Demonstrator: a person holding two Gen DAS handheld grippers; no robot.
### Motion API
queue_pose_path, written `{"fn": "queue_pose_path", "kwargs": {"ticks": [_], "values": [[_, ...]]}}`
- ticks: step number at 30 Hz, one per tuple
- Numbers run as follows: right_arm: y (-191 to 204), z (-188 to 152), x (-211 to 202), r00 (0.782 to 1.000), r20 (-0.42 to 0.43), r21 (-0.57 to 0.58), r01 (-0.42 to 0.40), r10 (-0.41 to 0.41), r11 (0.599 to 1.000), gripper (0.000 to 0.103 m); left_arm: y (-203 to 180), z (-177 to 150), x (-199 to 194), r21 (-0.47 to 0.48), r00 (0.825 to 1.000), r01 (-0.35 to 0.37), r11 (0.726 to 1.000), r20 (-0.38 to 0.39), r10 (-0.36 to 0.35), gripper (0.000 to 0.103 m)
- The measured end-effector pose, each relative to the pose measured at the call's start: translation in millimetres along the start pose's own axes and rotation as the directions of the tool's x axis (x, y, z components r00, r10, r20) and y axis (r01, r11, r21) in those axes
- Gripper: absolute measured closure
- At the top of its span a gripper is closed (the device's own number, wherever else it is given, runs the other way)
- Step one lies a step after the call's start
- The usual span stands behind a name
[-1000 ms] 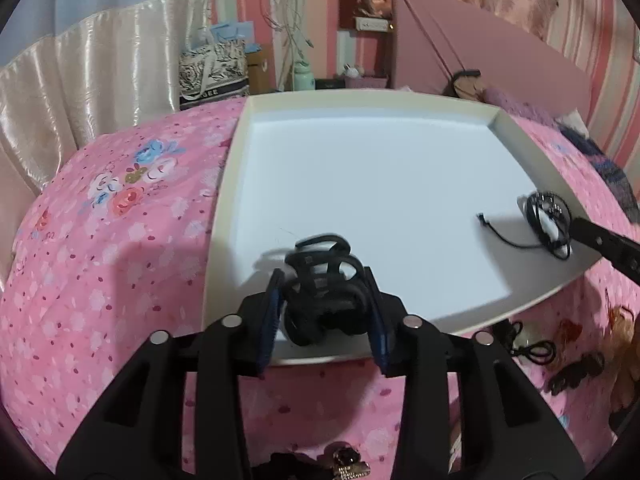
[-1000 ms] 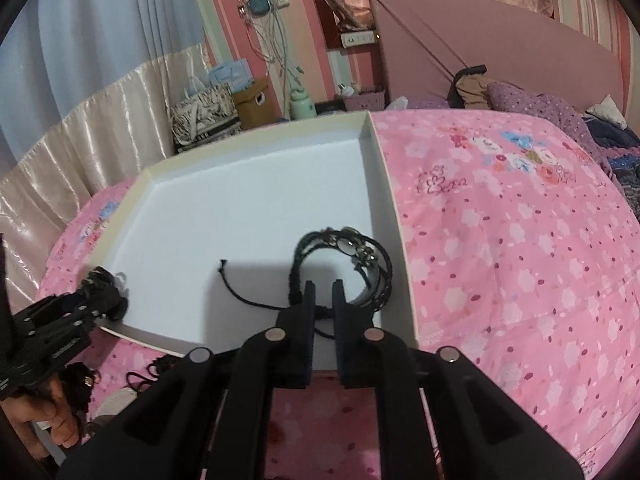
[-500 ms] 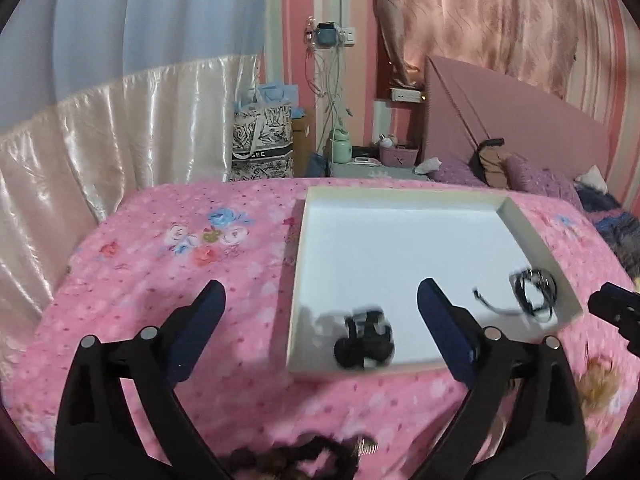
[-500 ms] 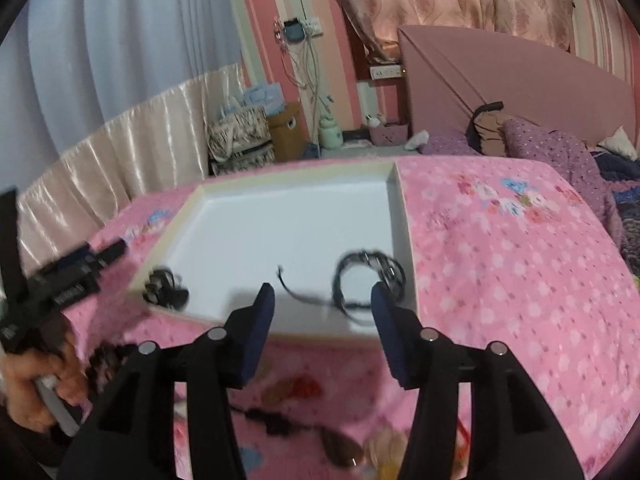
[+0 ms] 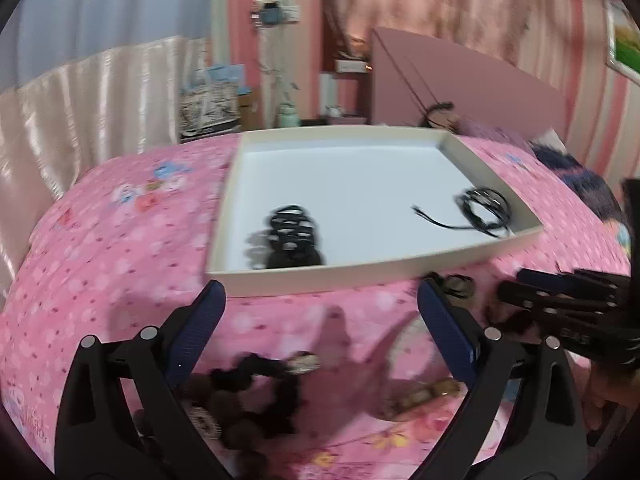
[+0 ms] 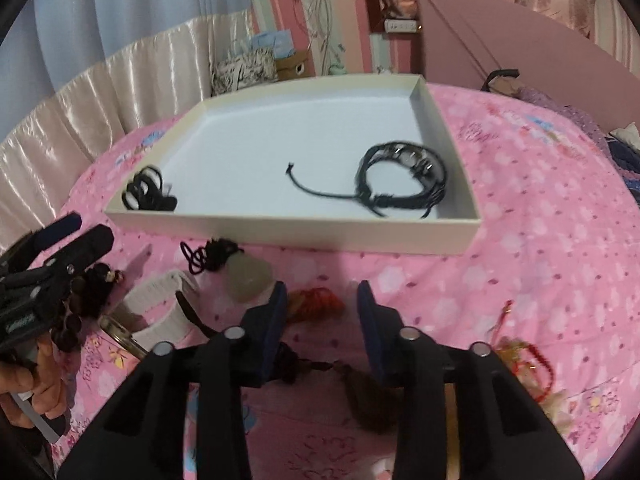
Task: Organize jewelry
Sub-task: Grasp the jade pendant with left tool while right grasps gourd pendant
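A shallow white tray [image 5: 360, 276] lies on the pink bedspread. In it are a black hair claw [image 5: 292, 236] near its front left and a black cord bracelet [image 5: 484, 212] at its right. My left gripper [image 5: 320, 296] hangs wide open just short of the tray's near wall, holding nothing. In the right wrist view the same tray [image 6: 288, 232], claw [image 6: 146, 194] and bracelet [image 6: 404, 180] show. My right gripper [image 6: 322, 294] is over the bed in front of the tray. Its jaws are closing, with a red knotted cord [image 6: 316, 304] lying below the gap, untouched.
Loose pieces lie on the bed before the tray: a black beaded scrunchie [image 5: 256, 392], a pale stone pendant on a black cord [image 6: 248, 276], a white ribbed piece [image 6: 160, 300], a brown tassel [image 6: 368, 392] and a red-gold tassel [image 6: 524, 360]. A hand [image 6: 36, 380] holds the left gripper.
The left gripper let go of the hair claw in the tray, opened wide and drew back over the bed. The right gripper released the bracelet cord and pulled back too.
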State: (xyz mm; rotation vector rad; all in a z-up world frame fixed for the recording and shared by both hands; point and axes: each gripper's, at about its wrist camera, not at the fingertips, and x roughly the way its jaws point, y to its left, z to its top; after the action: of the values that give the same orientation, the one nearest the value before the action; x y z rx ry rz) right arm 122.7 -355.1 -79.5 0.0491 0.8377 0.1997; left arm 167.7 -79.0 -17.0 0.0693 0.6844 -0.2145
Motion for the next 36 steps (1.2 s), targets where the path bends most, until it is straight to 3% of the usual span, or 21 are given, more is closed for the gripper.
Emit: {"fn": "queue_pose_path", "kwargs": {"ticks": [3,6,13,18,21,23,25,26,27,36], "values": [[1.5,-2.0,2.2,0.999,-0.021,-0.030,0.036,-0.037,0.999,0.096,-14.4,0.7,-1.1,0.045,1.000,0.015,0.999,0.005,-0.015,0.007],[-2.5,-3.6,-3.2,0.999,-0.012,-0.029,0.032,-0.032,0.999,0.096,-19.1,0.4,-1.4,0.046,0.999,0.032,0.998,-0.004,-0.032,0.007],[-32.6,2.4,-30.9,0.996,0.095,0.081,-0.003,-0.004,0.997,0.096,-33.4,4.3,3.3,0.073,0.999,0.030,0.997,-0.022,-0.029,0.007],[-40.2,4.4,-32.5,0.995,0.102,0.102,-0.016,0.006,0.995,0.096,-56.6,5.2,17.0,0.105,0.998,0.032,0.994,-0.060,-0.026,0.008],[-45.5,6.4,-30.8,0.995,0.101,0.115,-0.023,0.011,0.993,0.096,-71.0,4.7,27.9,0.153,0.997,0.016,0.988,-0.079,-0.004,0.024],[-48.3,6.3,-29.7,0.995,0.099,0.123,-0.027,0.015,0.992,0.096,-76.1,3.8,37.7,0.167,0.994,0.018,0.986,-0.105,0.000,0.045],[-49.2,6.3,-29.6,0.995,0.100,0.125,-0.028,0.015,0.992,0.096,-77.3,1.3,47.2,0.152,0.988,0.064,0.986,-0.147,-0.041,0.080],[-49.9,6.3,-29.9,0.995,0.101,0.126,-0.030,0.017,0.992,0.096,-77.9,0.4,48.3,0.152,0.988,0.072,0.986,-0.146,-0.050,0.082],[-50.0,6.6,-30.6,0.994,0.104,0.127,-0.032,0.019,0.991,0.096,-77.3,0.1,45.6,0.156,0.991,0.057,0.986,-0.125,-0.038,0.097],[-39.8,18.6,-56.0,0.977,0.197,0.101,-0.100,0.079,0.990,0.096,-37.4,31.9,-5.1,0.052,0.995,0.099,0.994,0.019,-0.100,0.101]]}}
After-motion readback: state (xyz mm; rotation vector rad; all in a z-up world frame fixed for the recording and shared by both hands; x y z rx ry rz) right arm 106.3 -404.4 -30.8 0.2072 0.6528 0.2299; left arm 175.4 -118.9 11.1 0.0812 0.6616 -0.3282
